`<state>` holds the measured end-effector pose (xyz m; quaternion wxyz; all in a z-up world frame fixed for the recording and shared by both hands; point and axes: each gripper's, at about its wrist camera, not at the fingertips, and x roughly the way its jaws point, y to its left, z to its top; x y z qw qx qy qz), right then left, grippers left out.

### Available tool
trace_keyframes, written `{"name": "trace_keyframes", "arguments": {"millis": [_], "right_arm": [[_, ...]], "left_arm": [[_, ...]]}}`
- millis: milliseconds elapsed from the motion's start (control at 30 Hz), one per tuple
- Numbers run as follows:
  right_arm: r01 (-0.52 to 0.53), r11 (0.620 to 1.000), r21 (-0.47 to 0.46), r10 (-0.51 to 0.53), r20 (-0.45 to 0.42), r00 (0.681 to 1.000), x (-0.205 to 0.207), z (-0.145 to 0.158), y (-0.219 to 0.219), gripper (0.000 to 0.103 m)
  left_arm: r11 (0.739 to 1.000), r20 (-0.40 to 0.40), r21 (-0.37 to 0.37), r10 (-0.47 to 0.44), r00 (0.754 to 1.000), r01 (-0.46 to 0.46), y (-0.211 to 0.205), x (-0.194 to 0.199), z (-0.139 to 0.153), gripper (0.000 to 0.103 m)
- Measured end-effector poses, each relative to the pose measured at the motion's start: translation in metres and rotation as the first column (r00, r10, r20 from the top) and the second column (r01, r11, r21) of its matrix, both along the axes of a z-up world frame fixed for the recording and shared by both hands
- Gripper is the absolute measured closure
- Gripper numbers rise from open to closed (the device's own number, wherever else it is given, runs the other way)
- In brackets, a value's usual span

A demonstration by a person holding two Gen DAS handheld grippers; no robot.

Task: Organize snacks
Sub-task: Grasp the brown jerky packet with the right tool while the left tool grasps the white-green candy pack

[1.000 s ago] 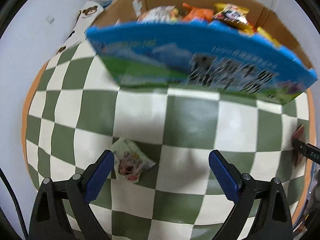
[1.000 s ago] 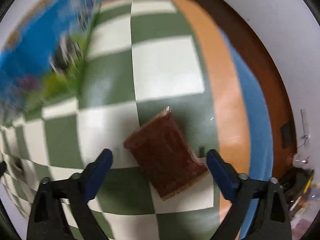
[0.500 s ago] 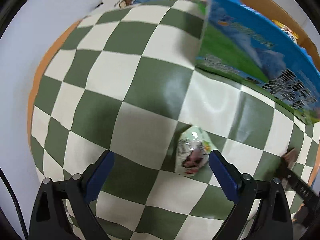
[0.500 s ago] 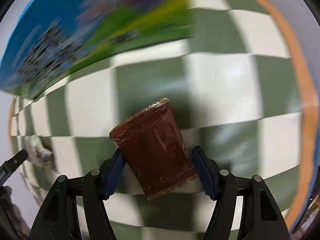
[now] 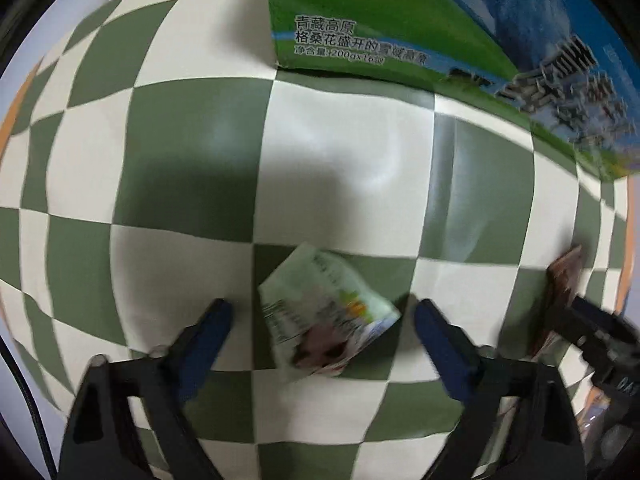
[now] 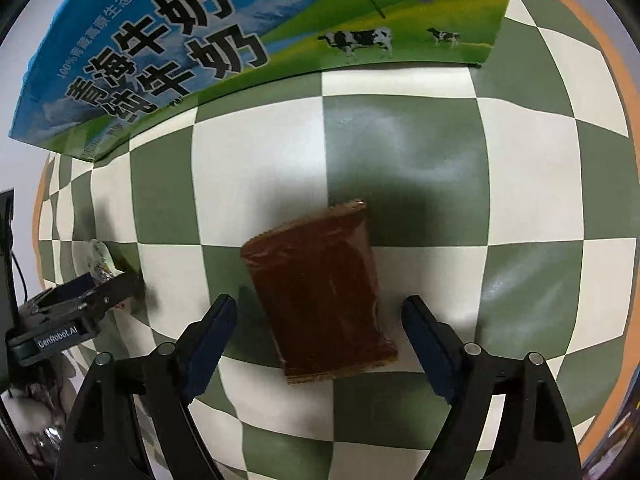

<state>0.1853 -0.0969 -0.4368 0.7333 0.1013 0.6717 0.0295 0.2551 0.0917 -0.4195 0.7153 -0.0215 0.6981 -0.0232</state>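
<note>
We see the left gripper (image 5: 320, 334) held low over the checkered tablecloth (image 5: 192, 152), its blue-padded fingers spread wide on either side of a pale green snack packet (image 5: 324, 316) without touching it. The right gripper (image 6: 318, 328) takes the same low, forward-pointing pose, jaws spread, straddling a dark brown snack packet (image 6: 320, 292) that lies flat on the cloth with a gap at each pad.

In the right wrist view the left gripper (image 6: 84, 300) shows at the cloth's left edge, and only a sliver of the green packet (image 6: 98, 258) peeks out behind it. In the left wrist view the brown packet (image 5: 560, 292) is half hidden by the right gripper's fingertip (image 5: 592, 320) near the right edge, and that side is blurred. The green packet's printing is smeared; we cannot read it.

A blue and green milk carton box (image 6: 248, 40) stands along the far edge of the cloth, beyond both packets and well apart from them. Its top is cut off, so we cannot tell what it holds.
</note>
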Motion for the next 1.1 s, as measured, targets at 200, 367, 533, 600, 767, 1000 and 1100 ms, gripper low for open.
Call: {"name": "trace_keyframes", "arguments": {"millis": [200,367,533,600,767,1000,1100], "right_arm": [[0.004,0.999,-0.041,-0.003,0.023,1.000,0.001,-0.006,-0.003,0.016],[-0.068,0.988,-0.136,0.077,0.066,0.995,-0.022,-0.010,0.014,0.041],[-0.053,0.995,-0.085,0.055,0.018,0.998,-0.051,-0.015,0.014,0.043],[-0.013,1.000,-0.023,0.012,-0.011,1.000,-0.063,-0.018,0.009,0.043],[0.035,0.998,0.056,-0.032,-0.055,0.998,-0.075,-0.025,0.002,0.037],[0.019,1.000,0.020,-0.018,-0.044,0.999,-0.067,-0.037,-0.001,0.043],[0.004,1.000,-0.002,-0.004,-0.024,1.000,-0.045,-0.049,0.022,0.044]], "left_arm": [[1.000,0.021,-0.013,0.028,0.999,-0.028,-0.007,0.000,0.001,0.050],[0.999,-0.001,-0.022,-0.041,0.999,0.041,-0.037,-0.023,-0.006,0.050],[0.997,-0.028,-0.061,-0.058,0.998,0.056,-0.052,-0.043,-0.015,0.049],[0.995,-0.041,-0.081,-0.058,0.997,0.055,-0.050,-0.038,-0.022,0.046],[0.989,-0.078,-0.138,-0.064,0.995,0.053,-0.028,-0.019,-0.031,0.035],[0.996,-0.049,-0.072,-0.052,0.997,0.048,-0.031,-0.035,-0.022,0.051],[0.997,-0.038,-0.056,-0.049,0.998,0.047,-0.029,-0.044,-0.015,0.051]]}}
